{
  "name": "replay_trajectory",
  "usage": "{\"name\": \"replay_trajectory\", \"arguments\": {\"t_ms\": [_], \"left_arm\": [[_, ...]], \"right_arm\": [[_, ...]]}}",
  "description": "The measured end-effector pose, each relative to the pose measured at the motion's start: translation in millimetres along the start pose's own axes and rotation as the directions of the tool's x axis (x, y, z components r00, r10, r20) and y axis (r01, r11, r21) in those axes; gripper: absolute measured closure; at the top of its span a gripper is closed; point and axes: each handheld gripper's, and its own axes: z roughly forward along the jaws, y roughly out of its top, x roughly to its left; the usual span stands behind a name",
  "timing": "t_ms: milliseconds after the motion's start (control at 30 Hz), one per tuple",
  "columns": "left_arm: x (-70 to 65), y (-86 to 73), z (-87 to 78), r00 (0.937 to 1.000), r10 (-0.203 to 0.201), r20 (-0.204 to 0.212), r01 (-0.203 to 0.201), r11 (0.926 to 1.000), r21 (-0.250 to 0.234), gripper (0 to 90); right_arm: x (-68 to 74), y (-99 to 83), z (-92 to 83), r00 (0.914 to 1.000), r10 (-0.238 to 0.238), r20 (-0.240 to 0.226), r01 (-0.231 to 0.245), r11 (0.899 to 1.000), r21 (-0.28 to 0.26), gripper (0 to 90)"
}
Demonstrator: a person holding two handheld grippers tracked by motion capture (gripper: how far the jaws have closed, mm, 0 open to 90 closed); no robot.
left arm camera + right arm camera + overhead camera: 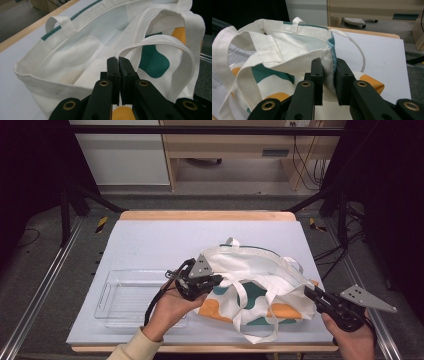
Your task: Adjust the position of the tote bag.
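The tote bag [255,287], lying on the desk [150,240] beside a clear tray [120,295], is pinched at a handle by the left gripper [119,60] and at its rim by the right gripper [329,65], the mouth judged half spread, nothing yet loaded.

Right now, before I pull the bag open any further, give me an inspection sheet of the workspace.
Surface: pale mat on a wood-edged table, flat.
Job's things: white tote bag with green and orange patches, lying slumped, mouth partly open, straps loose.
Clutter: clear plastic tray left of the bag.
Grippers: left gripper shut on a strap; right gripper shut on the bag's rim.
Cables: a black cable trails from the left gripper; more hang beyond the table's far right.
Surroundings: black frame rails, wooden furniture behind.
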Motion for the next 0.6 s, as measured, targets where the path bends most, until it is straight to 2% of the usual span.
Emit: {"name": "replay_trajectory", "arguments": {"t_ms": [400,600], "left_arm": [[-9.9,-15.6,2.1,0.9999,-0.009,0.014,0.009,1.0000,-0.002,88.3],[-15.0,-24.8,3.1,0.9996,-0.011,0.025,0.011,0.9999,0.000,88.3]], "right_arm": [[0.8,-4.6,-2.7,1.0000,-0.001,-0.001,0.001,1.000,0.029,77.5],[2.1,-0.7,-3.6,1.0000,0.001,-0.003,-0.001,1.000,0.013,66.2]]}}
